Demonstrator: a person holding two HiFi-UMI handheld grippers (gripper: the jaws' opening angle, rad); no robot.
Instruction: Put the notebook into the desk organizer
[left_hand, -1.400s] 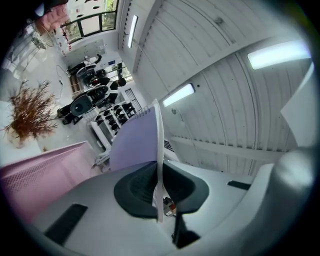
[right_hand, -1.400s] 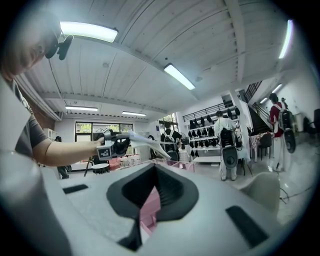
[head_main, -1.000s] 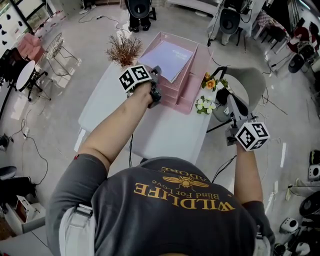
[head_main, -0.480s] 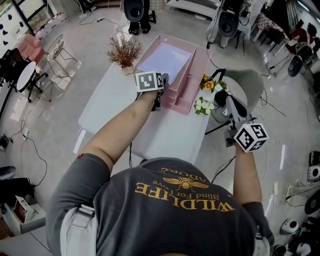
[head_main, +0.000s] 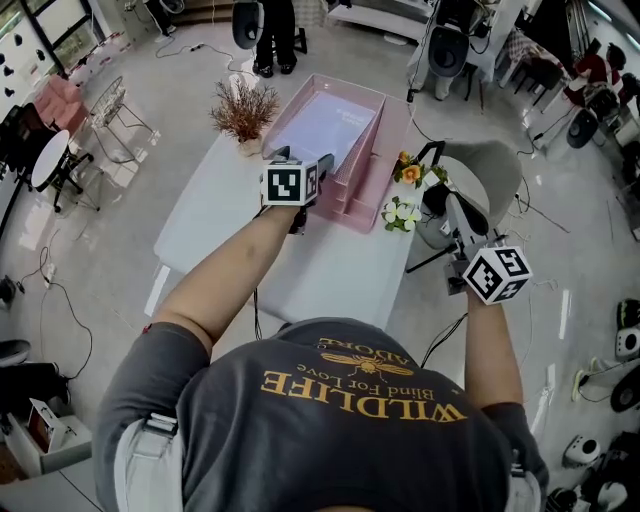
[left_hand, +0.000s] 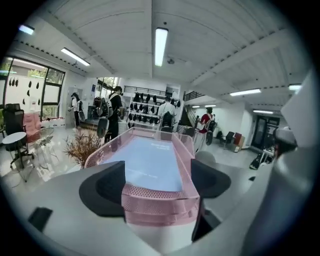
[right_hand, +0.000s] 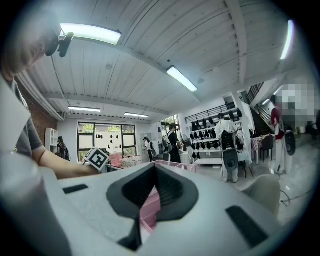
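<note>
Pink mesh makes the desk organizer (head_main: 395, 128), which stands straight ahead of the left gripper (head_main: 308, 166) on the white surface (head_main: 330, 270). The notebook (head_main: 325, 122) lies flat in the top tray, inside its raised rim and beyond the gripper's tips. In the left gripper view, the left gripper's jaws are opening and stand wide. The organizer's near short edge shows between them, but the pads (left_hand: 107, 187) do not press on it or on the notebook.

A dried plant (head_main: 243, 108) stands to the left of this gripper, apart from it. Small artificial flowers (head_main: 404, 210) are to its right, near the organizer's near corner and at the surface's right edge. Behind the gripper, toward the person, the surface is bare to its near edge.

The right gripper (head_main: 457, 207) is held off the surface, past its right edge and above a grey chair (head_main: 497, 165). Its pads are pressed together and pinch nothing.
</note>
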